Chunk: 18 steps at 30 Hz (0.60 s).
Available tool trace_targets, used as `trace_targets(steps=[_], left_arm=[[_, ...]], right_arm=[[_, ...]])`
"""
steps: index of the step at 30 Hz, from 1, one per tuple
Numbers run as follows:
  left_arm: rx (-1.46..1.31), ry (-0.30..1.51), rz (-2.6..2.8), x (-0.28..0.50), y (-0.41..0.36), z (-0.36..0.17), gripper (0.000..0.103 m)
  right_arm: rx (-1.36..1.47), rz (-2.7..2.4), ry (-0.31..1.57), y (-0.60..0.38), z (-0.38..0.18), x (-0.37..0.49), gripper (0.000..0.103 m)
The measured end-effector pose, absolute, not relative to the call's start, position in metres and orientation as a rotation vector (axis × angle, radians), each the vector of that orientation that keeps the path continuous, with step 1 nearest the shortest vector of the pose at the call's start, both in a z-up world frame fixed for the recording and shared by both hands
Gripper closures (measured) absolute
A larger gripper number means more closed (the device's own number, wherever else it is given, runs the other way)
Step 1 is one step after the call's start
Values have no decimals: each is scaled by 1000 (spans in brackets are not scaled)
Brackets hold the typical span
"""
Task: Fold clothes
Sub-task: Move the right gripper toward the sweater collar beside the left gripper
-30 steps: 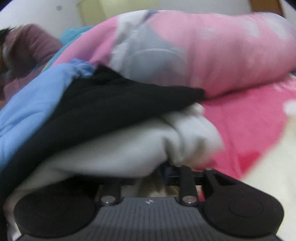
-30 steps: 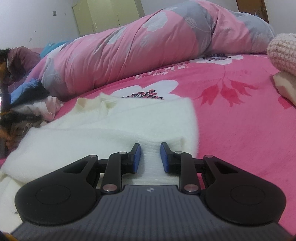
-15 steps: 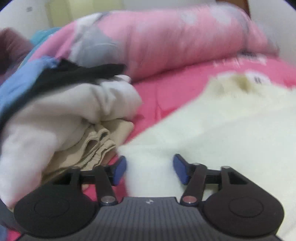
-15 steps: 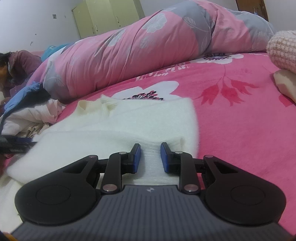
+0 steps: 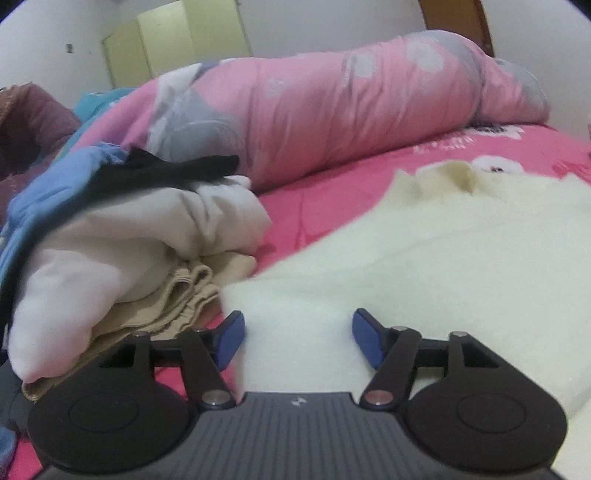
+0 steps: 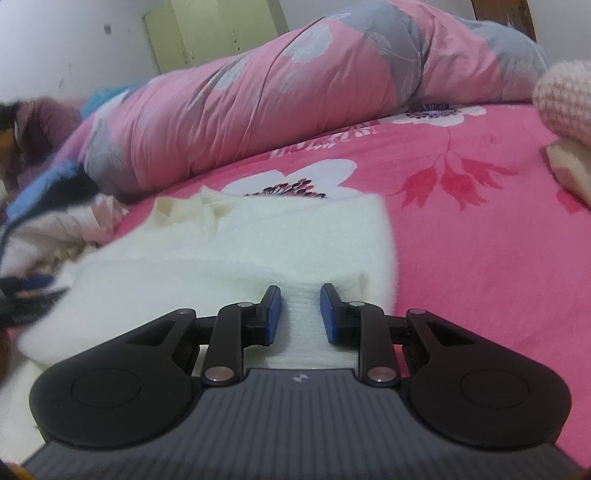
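The cream sweater (image 6: 236,254) lies spread flat on the pink floral bedsheet (image 6: 480,236), filling the middle of your right wrist view and running from 3 o'clock down to 6 o'clock in your left one. Your right gripper (image 6: 300,312) has its jaws narrow, closed on a raised fold of the sweater's near edge, with the blue pads (image 6: 274,314) pressing the fabric from both sides. Your left gripper (image 5: 297,341) is opening, its jaws wide; the sweater's left corner sits between them, and as far as the blur lets you judge, the pads are not pressing it.

At 9 o'clock in the left view a heap of other clothes crowds that corner: a white garment (image 5: 122,254) on top of a folded tan piece (image 5: 173,299), with a black garment (image 5: 166,173) and a blue one (image 5: 48,192) draped above. The tan piece lies just beside your left pad. A rolled pink quilt (image 6: 280,99) runs across the bed from 10 to 2 o'clock, a pale green wardrobe (image 6: 210,33) behind it. At 3 o'clock in the right view a pink knitted item (image 6: 565,99) rests on a cream one (image 6: 572,166).

A second ago your left view was buried in the white and black garments; now it faces the sweater, and its jaws stand wider. Your right gripper has not shifted.
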State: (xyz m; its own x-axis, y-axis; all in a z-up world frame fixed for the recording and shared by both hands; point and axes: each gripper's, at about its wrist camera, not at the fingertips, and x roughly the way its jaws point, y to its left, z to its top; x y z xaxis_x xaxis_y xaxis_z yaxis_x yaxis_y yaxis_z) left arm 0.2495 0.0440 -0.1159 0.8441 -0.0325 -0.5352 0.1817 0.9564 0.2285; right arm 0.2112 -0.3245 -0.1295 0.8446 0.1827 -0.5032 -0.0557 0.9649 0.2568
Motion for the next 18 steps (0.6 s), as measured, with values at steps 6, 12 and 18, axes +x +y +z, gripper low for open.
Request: trace_targets(steps=[6, 12, 18], left_arm=[[97, 607, -150, 255, 70, -115, 16], [-208, 654, -256, 265, 114, -125, 13], [-189, 650, -258, 265, 110, -126, 12]], right_arm=[[220, 131, 657, -311, -89, 229, 71], [138, 247, 647, -273, -43, 297, 58], [250, 226, 756, -263, -55, 417, 60]])
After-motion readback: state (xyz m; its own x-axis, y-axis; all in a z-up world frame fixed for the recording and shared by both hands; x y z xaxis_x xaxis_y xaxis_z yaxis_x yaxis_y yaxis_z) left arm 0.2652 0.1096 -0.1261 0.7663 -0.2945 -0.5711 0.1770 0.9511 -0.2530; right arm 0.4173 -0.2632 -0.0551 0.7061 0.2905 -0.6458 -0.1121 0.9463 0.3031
